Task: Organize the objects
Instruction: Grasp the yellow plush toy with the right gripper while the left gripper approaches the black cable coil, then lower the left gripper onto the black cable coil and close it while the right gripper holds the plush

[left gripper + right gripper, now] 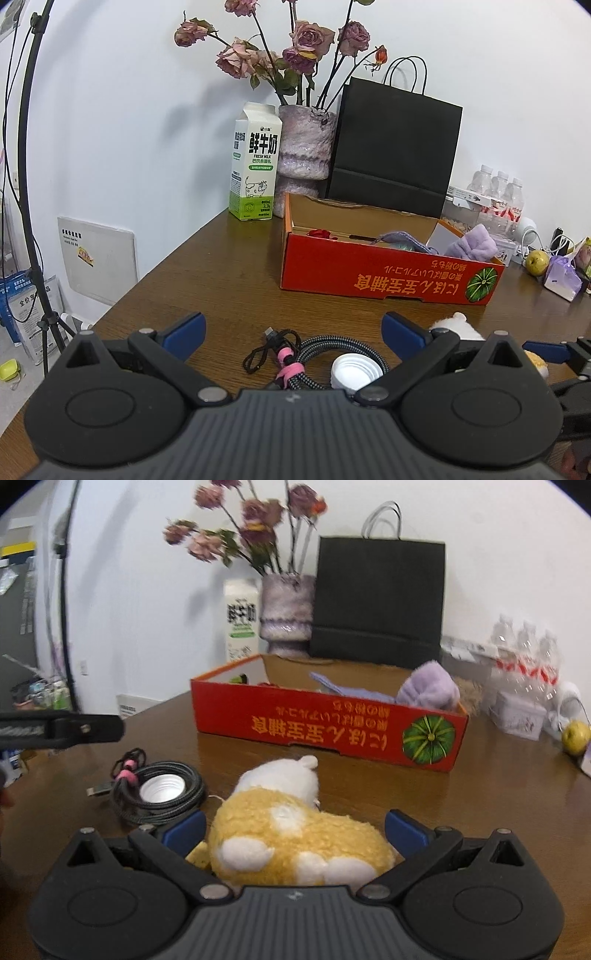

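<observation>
My left gripper (pixel 293 328) is open above a coiled braided cable (pixel 332 350) with a pink tie and a white cap (pixel 355 372) inside the coil; both lie on the brown table between its fingers. My right gripper (pixel 295 829) is open around a yellow and white plush toy (pixel 291 834), which lies on the table between its fingers. A red cardboard box (pixel 388 273) stands behind, holding purple cloth items (pixel 471 242). The box (pixel 325 727), the cable (pixel 159 794) and the left gripper's finger (pixel 66 731) show in the right wrist view.
A milk carton (pixel 255 162), a vase of dried roses (pixel 304 147) and a black paper bag (pixel 395 147) stand at the back by the wall. Water bottles (pixel 498 195), a yellow-green fruit (pixel 536 262) and small packages sit at the right. A light stand (pixel 29 184) is off the table's left edge.
</observation>
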A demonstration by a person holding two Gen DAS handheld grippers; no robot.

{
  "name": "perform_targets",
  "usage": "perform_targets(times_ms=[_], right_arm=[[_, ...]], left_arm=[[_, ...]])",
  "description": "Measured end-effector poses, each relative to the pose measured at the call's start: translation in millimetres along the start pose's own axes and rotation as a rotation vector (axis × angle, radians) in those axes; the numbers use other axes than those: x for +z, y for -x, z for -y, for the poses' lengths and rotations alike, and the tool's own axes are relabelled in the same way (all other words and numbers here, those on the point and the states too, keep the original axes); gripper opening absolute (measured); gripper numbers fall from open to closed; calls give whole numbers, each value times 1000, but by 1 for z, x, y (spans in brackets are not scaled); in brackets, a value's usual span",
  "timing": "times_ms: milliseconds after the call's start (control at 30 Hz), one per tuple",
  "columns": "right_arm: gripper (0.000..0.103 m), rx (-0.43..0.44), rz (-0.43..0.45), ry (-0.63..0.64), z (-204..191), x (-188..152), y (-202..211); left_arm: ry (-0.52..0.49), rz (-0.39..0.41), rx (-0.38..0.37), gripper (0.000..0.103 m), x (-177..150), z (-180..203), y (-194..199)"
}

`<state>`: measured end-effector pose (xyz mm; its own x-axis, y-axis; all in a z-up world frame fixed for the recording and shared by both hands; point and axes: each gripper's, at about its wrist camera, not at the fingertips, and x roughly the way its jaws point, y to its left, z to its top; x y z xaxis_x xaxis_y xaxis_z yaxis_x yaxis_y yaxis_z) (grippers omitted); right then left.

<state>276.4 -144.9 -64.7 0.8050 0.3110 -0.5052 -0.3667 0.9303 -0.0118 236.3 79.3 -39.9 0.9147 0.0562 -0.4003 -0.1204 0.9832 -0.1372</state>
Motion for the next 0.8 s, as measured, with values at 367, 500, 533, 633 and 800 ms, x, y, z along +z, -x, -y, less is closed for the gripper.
perform_targets(times_ms=[367,500,533,633,800], right_arm=[[103,-9,-102,-205,22,0,-23],[98,20,-102,-211,23,-2,-21],[96,26,-90,-207,23,-2,-19],[93,6,-44,-180,23,-3,-9],[92,-10,27,-134,30,-6,11]], left_arm=[[8,-20,3,103,-2,-1,-4],[21,-35,14,103,-3,-4,-7],[24,-39,19,103,-3,-5,-8],[31,-58,34,103,-4,-8,-11],[20,-95,41,103,-8,-14,-12]])
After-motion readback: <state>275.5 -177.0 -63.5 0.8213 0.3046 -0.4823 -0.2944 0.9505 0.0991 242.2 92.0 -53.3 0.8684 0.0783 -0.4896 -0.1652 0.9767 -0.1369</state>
